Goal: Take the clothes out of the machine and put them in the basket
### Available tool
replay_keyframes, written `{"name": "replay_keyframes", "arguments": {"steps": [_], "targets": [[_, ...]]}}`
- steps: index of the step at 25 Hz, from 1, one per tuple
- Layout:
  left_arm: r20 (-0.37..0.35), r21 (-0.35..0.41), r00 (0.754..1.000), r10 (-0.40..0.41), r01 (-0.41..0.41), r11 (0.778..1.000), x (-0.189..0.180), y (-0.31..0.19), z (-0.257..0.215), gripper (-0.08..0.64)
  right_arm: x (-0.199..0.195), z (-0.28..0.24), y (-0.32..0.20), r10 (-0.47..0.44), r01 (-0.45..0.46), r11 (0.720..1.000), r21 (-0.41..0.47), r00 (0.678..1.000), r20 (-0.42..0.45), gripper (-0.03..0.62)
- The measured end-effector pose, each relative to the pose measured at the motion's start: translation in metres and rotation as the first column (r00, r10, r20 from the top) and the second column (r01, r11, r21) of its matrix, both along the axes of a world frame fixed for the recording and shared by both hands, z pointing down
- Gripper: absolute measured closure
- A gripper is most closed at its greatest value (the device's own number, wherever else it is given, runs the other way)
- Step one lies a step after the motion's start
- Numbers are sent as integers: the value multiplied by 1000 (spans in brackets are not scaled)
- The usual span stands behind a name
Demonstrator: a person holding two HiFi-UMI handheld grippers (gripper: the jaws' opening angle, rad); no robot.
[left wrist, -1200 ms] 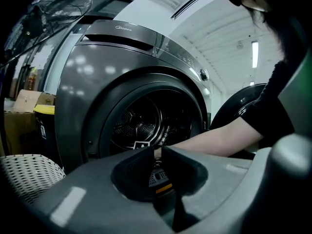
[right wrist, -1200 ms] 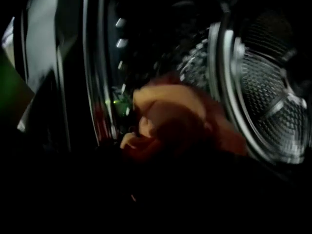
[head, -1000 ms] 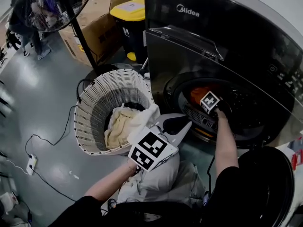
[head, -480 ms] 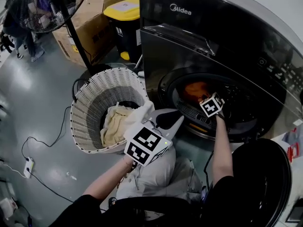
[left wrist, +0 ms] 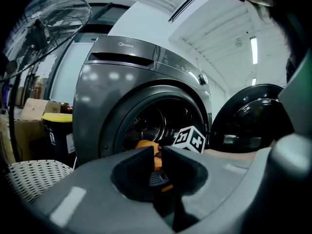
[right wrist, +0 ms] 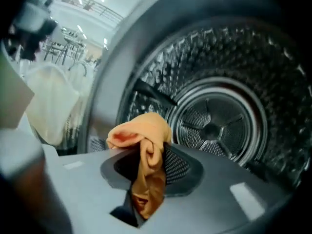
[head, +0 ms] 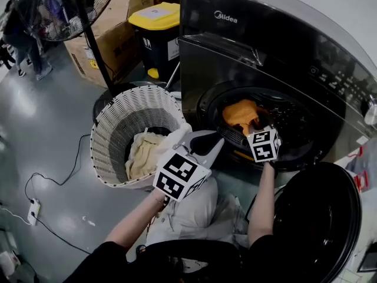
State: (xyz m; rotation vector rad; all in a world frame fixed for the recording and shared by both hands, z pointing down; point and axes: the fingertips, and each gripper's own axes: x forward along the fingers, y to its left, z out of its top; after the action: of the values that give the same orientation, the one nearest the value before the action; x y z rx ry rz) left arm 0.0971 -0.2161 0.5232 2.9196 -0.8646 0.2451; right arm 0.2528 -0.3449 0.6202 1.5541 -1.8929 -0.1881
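orange cloth [right wrist: 140, 128] sat pinched in the right gripper [right wrist: 147, 154] at the mouth of the machine [head: 235, 46]; left gripper [left wrist: 157, 156] hung near the basket [head: 115, 128], jaws almost together, empty.

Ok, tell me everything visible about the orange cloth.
The orange cloth is soft, crumpled fabric, plain with no print showing. The right gripper is shut on it: a bunched fold bulges above the jaws and a tail runs down between them. It is held at the mouth of the drum.
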Motion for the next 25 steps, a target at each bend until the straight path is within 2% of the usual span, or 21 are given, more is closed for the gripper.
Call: {"name": "replay_keyframes", "arguments": {"steps": [8,13,20,25], "targets": [[-22,27,999,-49,50,998,-22,4,-8,515,-41,-74,48,-74,65,989,133,995,62,454],[-43,64,997,-59,62,996,-39,14,-23,515,-65,-111,83,-159,138,968,209,984,85,456],[-113,61,985,-132,139,988,-79,27,-49,515,-123,-163,113,-325,279,918,281,936,136,456],[-116,80,970,-215,225,971,-123,33,-58,515,-170,-191,117,-433,358,872,333,882,186,456]]}}
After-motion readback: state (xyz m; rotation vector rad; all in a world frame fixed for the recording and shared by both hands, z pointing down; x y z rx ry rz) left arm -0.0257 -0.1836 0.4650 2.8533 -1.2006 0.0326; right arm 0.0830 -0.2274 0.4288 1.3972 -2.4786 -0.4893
